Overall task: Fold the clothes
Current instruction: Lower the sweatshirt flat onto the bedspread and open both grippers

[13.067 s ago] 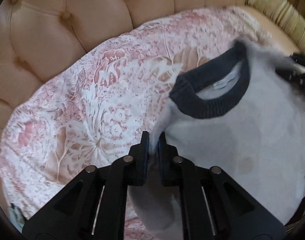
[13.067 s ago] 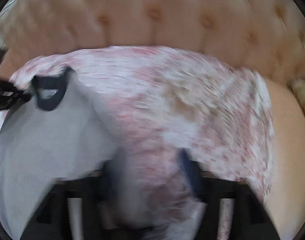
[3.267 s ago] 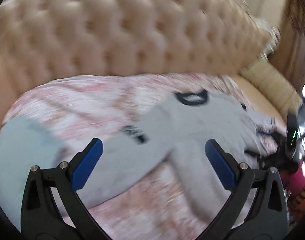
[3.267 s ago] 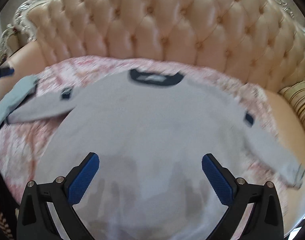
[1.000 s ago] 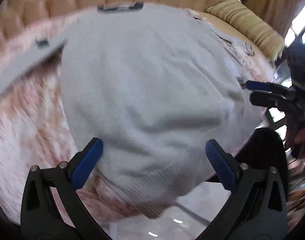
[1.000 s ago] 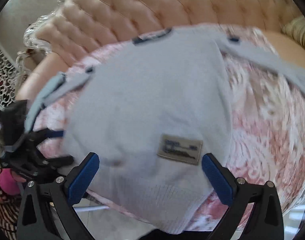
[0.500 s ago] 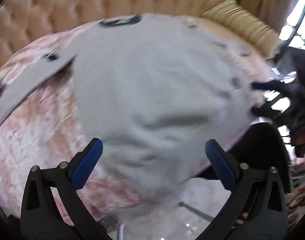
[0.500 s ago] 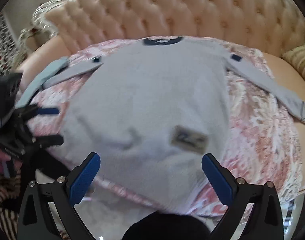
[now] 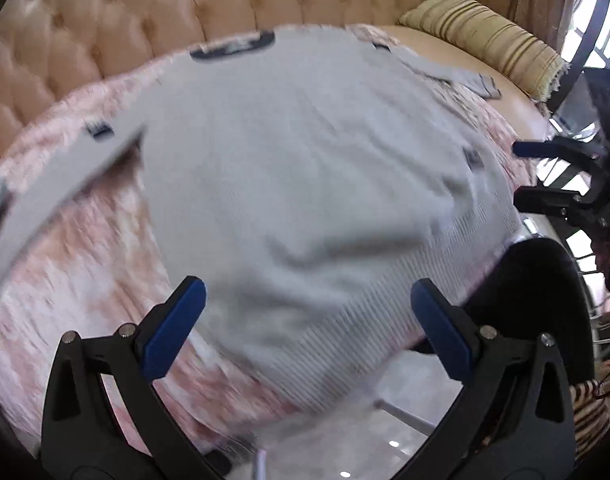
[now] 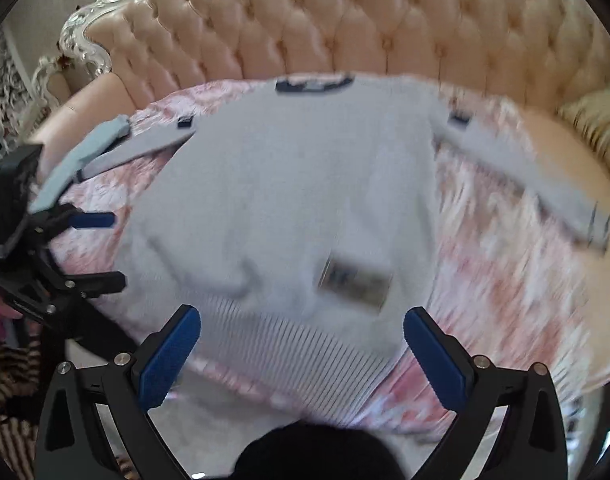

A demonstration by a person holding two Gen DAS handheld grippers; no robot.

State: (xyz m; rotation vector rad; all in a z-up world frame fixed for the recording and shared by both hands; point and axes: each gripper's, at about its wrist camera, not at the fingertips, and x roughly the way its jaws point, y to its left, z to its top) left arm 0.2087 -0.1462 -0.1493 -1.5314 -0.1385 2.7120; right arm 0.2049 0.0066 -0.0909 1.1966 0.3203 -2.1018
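Grey knit fills both of your views: the sweater [image 9: 305, 184] [image 10: 301, 200] lies spread flat, front up, on a pink floral cover [image 9: 89, 264] [image 10: 501, 264] over the seat of a tufted peach sofa [image 9: 177, 12] [image 10: 345, 20]. Its dark collar [image 9: 233, 45] [image 10: 313, 83] sits at the far side against the backrest, and the ribbed hem [image 9: 365, 344] [image 10: 289, 348] hangs at the near edge of the seat, closest to you. One sleeve [image 10: 521, 176] runs out to the right across the cover, the other [image 10: 145, 146] out to the left, its end touching a pale blue cloth [image 10: 81, 160].

Your left gripper [image 9: 307, 328] hovers over the near left part of the hem with its jaws spread wide and nothing between them. Your right gripper [image 10: 301, 350] hovers over the near right part of the hem, jaws likewise spread and empty; a rectangular patch [image 10: 357, 278] on the sweater lies just beyond them. A striped gold cushion [image 9: 481, 36] rests at the far right end of the sofa. Both views are motion-blurred, so finer detail is hard to tell.
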